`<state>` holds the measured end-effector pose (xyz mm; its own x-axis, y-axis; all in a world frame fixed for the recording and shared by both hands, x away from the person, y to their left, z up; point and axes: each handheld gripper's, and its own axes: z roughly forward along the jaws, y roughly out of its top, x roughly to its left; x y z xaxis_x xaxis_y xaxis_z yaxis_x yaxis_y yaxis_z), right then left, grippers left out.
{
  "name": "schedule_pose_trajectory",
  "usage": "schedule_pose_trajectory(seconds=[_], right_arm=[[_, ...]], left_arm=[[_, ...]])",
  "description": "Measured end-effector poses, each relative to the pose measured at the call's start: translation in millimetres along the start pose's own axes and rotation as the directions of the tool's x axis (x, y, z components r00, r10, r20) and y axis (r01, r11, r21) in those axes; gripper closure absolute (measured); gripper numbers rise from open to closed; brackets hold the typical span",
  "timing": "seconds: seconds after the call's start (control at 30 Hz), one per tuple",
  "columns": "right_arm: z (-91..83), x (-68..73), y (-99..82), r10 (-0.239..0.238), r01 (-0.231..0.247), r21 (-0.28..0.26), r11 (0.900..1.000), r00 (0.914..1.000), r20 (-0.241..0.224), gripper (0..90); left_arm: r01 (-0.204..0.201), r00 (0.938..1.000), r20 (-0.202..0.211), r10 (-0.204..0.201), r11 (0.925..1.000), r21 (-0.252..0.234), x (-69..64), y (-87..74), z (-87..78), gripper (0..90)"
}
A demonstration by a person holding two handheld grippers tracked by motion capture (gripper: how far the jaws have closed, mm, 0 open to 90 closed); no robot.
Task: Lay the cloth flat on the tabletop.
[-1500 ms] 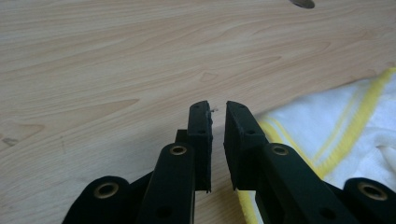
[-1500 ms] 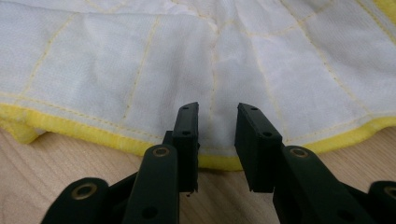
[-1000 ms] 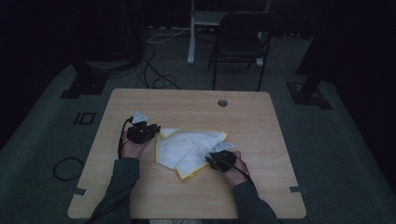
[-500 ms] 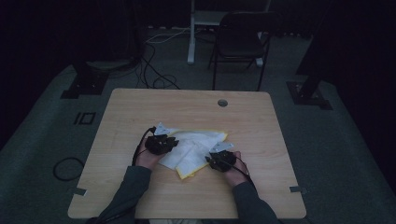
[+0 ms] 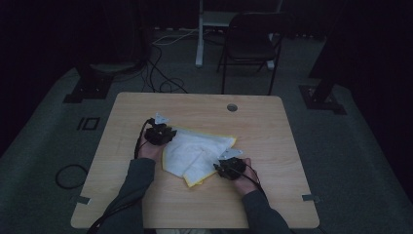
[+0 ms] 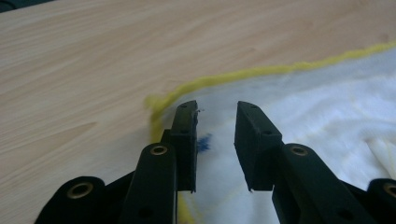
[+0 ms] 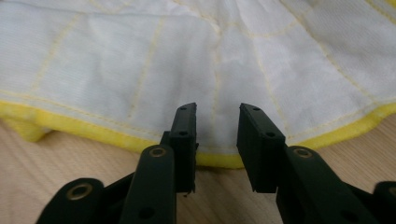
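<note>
No brand, label or legible writing on any item; one small blue mark sits on the cloth (image 6: 203, 141) beside the left gripper's (image 6: 215, 122) left jaw.

The cloth (image 5: 197, 151), white with a yellow hem, lies crumpled at the centre of the table (image 5: 272, 195).

Left gripper (image 5: 159, 133): at the cloth's far-left corner, jaws spread with a clear gap, tips over the white fabric just inside the hem corner, nothing pinched.

Right gripper (image 5: 229, 167): at the cloth's near-right edge. In the right gripper view the right gripper (image 7: 217, 123) has its jaws spread, astride the yellow hem, tips over white fabric; no fabric is seen clamped between them.

Bare wood surrounds the cloth on all sides, widest to its right and behind it. A round hole (image 5: 232, 107) lies behind the cloth near the table's far edge. A chair (image 5: 251, 46) stands beyond the table, well apart from the cloth
</note>
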<state>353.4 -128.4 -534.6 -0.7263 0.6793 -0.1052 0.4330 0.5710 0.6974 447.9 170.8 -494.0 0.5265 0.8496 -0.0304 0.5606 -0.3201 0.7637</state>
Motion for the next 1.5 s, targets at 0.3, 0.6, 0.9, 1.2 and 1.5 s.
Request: schedule_pose_trajectory(seconds=[0.3, 0.6, 0.9, 1.2, 1.5], right_arm=[[-14.2, 20.7, 13.3, -0.035, 0.034, -0.059, 0.9977, 0.9989, -0.030, 59.9], [-13.3, 60.4, 25.8, -0.105, 0.095, -0.083, 0.9921, 0.9864, -0.127, 48.8], [0.1, 92.5, 36.6, -0.154, 0.143, -0.083, 0.9862, 0.9769, -0.148, 32.2], [5.0, 87.0, 38.5, -0.129, 0.124, -0.049, 0.9911, 0.9850, -0.115, 62.9], [-19.5, 55.1, 35.6, -0.065, 0.058, -0.104, 0.9929, 0.9962, -0.058, 83.3]], left_arm=[[-0.004, 1.0000, 0.006, 0.005, 0.9995, -0.031, -2.4, -4.3, -12.8, 67.7], [-0.015, 0.9997, 0.021, 0.015, 0.9996, -0.025, -6.0, -7.9, -11.9, 67.6], [-0.015, 0.9994, 0.030, 0.015, 0.9999, -0.009, -6.4, -10.8, -6.6, 67.7], [-0.009, 0.9997, 0.022, 0.009, 1.0000, -0.003, -4.6, -12.6, -4.8, 73.9], [0.002, 0.9996, 0.027, -0.002, 1.0000, 0.008, -4.0, -14.1, -2.9, 87.3]])
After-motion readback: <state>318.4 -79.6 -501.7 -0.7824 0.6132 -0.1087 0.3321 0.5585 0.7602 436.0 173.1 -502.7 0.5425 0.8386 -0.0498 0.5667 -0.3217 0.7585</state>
